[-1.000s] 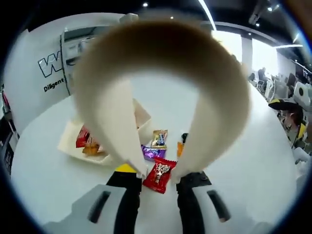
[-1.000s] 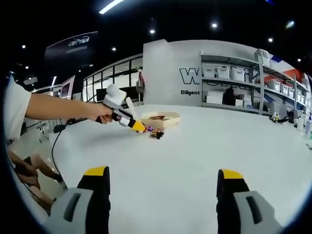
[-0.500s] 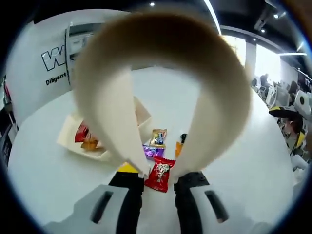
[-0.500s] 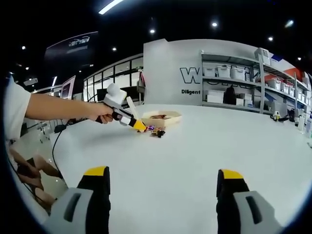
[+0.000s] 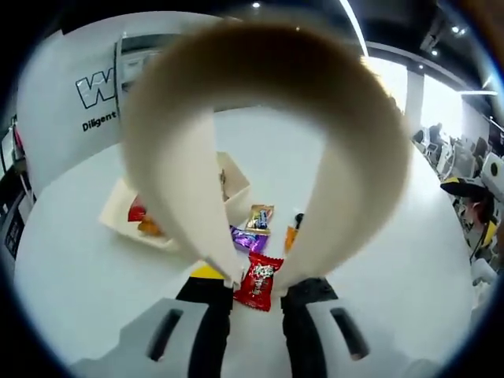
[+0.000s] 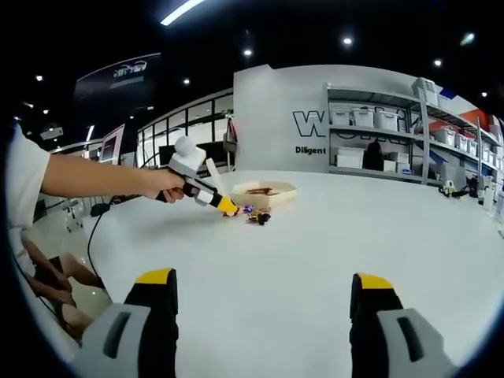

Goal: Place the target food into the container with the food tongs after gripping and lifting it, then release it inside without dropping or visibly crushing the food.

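Here the left gripper (image 5: 253, 291) is clamping the handle end of the food tongs (image 5: 264, 150), its jaws pressed close on the tongs' two arms so that squeezing them will close the tips. The cream loop of the tongs is arching up toward the camera, and the tips are straddling a red candy (image 5: 258, 281) lying on the white worktop (image 5: 71, 276); whether they are touching it I cannot tell. That is likely the target food, not yet lifted. Just beyond it are lying a purple wrapper (image 5: 249, 239), a gold one (image 5: 258, 219) and an orange piece (image 5: 290, 237), and the container (image 5: 126, 206), with sweets inside, is sitting near them to the left.

The right gripper (image 6: 263, 311) is idling wide apart, grasping nothing, well back from the work. Its view is giving the side picture: a hand (image 6: 164, 186) holding the left gripper angled down at the worktop, tongs' tips low beside the sweets.
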